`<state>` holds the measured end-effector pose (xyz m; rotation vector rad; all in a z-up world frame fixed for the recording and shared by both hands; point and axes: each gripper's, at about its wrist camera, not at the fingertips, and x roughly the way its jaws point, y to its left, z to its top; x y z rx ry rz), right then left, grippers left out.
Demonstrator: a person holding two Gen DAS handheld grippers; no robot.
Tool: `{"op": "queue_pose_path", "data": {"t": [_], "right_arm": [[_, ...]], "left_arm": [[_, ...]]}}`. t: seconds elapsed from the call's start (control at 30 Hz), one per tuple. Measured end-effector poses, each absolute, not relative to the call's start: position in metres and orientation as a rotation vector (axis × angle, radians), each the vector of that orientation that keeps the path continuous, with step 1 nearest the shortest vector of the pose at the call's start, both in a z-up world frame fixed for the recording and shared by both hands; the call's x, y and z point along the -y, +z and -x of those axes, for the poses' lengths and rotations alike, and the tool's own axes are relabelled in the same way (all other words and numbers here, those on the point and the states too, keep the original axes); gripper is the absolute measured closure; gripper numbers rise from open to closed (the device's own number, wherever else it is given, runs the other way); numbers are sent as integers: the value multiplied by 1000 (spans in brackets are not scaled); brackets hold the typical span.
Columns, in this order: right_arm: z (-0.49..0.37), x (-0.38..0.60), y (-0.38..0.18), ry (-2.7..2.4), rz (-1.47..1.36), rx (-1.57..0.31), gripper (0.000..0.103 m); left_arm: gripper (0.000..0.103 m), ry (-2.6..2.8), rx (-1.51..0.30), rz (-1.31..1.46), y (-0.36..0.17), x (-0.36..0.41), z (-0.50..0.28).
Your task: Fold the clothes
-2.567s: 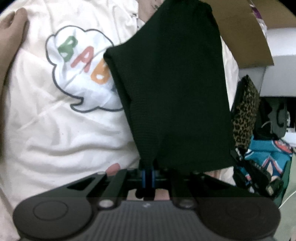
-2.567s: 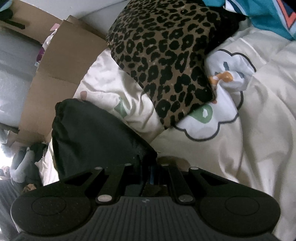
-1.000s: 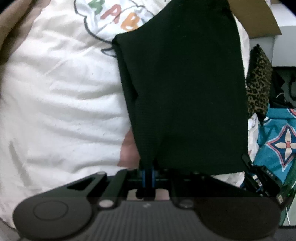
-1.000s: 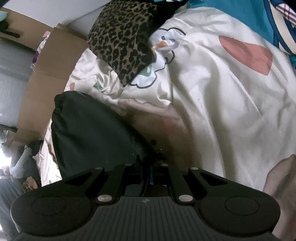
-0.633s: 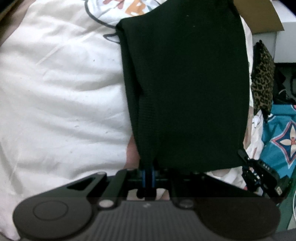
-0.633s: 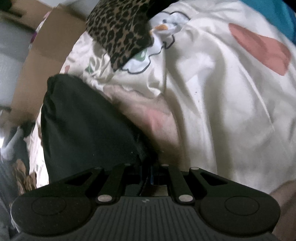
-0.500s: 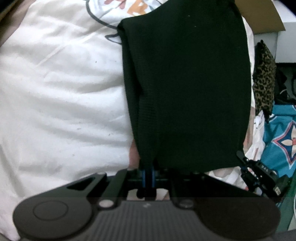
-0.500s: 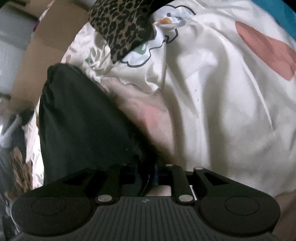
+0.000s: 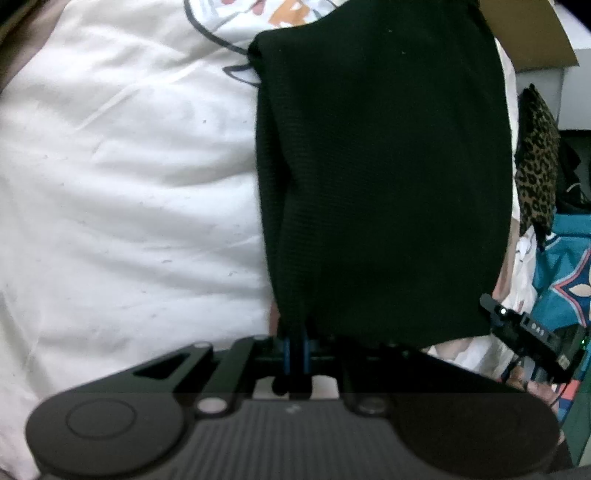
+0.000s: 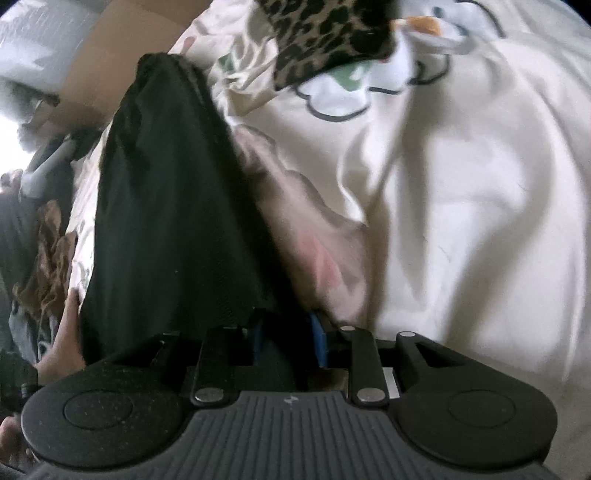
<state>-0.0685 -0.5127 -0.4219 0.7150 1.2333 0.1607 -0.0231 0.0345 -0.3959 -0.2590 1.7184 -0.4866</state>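
Lowered closer to the white printed bedding (image 9: 122, 192) since the earlier frames, with more black cloth and less cartoon print in the left wrist view. Black garment (image 9: 384, 177): dark, finely ribbed knit, folded double, one long fold running down its left side, spread flat over the bedding. Left gripper (image 9: 295, 347) pinched tight on the near corner of the garment, which stretches away directly ahead of it. Right gripper (image 10: 286, 341) with jaws just parted to a moderate gap, blue pads no longer pressing; garment edge lying loose between them and extending up and to the left. Leopard-print cloth (image 10: 328, 33) farther off on the bedding.
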Motion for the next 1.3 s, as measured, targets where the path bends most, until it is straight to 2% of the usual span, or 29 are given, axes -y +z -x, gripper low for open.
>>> {"op": "queue_pose_path", "data": {"t": [0.27, 0.33, 0.37, 0.53, 0.67, 0.7, 0.77, 1.0, 1.3], "right_arm": [[50, 506, -429, 275, -705, -1269, 71], [48, 506, -431, 288, -730, -1284, 80], [49, 508, -433, 295, -761, -1288, 81], [46, 507, -440, 322, -789, -1307, 78], [41, 503, -441, 327, -771, -1317, 81], [41, 502, -439, 330, -764, -1319, 94], [42, 500, -435, 340, -754, -1320, 98], [49, 496, -410, 366, -722, -1289, 100], [54, 498, -361, 399, -697, -1264, 100]], "left_arm": [[96, -475, -1725, 256, -396, -24, 17], [96, -475, -1728, 256, -395, -21, 15], [96, -474, -1729, 258, -395, -20, 14], [96, -473, -1730, 270, -394, -15, 9], [96, -468, -1737, 273, -392, -9, 5], [96, -456, -1749, 283, -391, -9, 3], [96, -441, -1767, 290, -387, -7, -2], [96, -459, -1770, 257, -356, 4, -15], [97, -473, -1729, 263, -291, 13, -31]]}}
